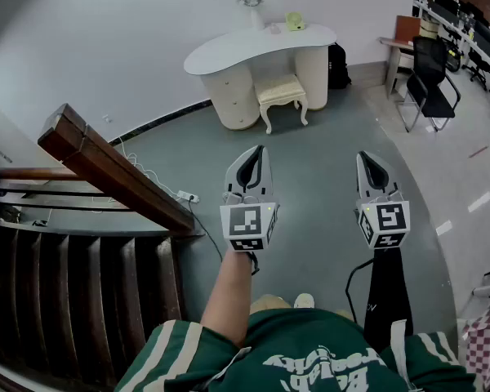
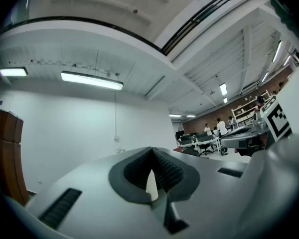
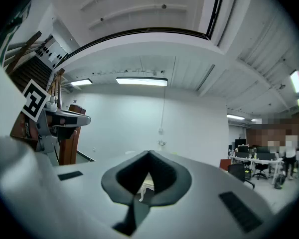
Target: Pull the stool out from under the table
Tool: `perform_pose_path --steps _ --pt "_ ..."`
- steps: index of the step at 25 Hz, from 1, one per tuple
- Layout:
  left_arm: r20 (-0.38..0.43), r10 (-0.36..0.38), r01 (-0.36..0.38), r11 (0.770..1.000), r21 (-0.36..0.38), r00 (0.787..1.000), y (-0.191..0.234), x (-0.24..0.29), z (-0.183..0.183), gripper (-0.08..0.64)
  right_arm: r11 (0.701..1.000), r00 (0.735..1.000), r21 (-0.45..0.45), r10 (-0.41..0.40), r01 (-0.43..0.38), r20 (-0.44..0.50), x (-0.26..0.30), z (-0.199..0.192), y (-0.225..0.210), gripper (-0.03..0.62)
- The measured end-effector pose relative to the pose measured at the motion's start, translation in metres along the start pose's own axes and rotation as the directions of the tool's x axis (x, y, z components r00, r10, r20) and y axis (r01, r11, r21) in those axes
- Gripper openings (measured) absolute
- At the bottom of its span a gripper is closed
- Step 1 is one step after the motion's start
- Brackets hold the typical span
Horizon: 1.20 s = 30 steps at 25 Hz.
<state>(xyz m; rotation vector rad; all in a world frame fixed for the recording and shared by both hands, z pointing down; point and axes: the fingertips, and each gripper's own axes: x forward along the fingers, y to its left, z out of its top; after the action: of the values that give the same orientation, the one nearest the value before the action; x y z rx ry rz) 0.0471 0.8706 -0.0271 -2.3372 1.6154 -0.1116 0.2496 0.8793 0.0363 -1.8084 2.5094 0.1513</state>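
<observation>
The stool (image 1: pixel 281 96) stands half tucked under the white table (image 1: pixel 253 47) against the far wall, its cushioned seat and front legs showing. It looks light and stiff in the frame but soft on top (the pad would give under the jaws), so I would grip the hard front rail of the seat or a leg. The left gripper (image 1: pixel 257 149) and right gripper (image 1: pixel 366 158) are both clenched on nothing, well apart from it.
</observation>
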Motion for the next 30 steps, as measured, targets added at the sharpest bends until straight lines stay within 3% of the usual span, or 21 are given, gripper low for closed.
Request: perform_pose_path --steps 13,18,20,22,23,30 --pt "-0.009 0.033 -0.033 0.999 0.006 0.999 0.0 -0.016 0.001 0.003 1.0 1.0 0.008 0.008 -0.008 0.016 -0.009 0.004 0.003 0.003" --pt "-0.045 0.089 -0.086 0.994 0.067 0.995 0.005 -0.014 -0.007 0.006 0.999 1.0 0.045 -0.003 0.003 0.015 -0.005 0.0 -0.002 0.005" --pt "-0.046 0.094 -0.089 0.991 0.103 0.994 0.004 -0.013 -0.007 0.103 0.998 1.0 0.06 0.017 -0.018 0.012 -0.004 -0.002 0.0 0.057" --pt "-0.049 0.069 -0.063 0.991 0.119 0.996 -0.001 -0.013 -0.007 0.193 0.996 0.999 0.069 0.051 -0.052 0.015 -0.003 -0.001 0.005 0.151" --pt "-0.051 0.052 -0.046 0.992 0.115 0.997 -0.003 -0.013 -0.007 0.225 0.995 0.998 0.071 0.067 -0.068 0.017 -0.002 -0.001 0.009 0.199" --pt "-0.062 -0.02 0.022 0.999 0.042 0.998 -0.007 -0.011 -0.012 0.395 0.987 0.989 0.067 0.148 -0.149 0.018 0.008 -0.002 0.029 0.355"
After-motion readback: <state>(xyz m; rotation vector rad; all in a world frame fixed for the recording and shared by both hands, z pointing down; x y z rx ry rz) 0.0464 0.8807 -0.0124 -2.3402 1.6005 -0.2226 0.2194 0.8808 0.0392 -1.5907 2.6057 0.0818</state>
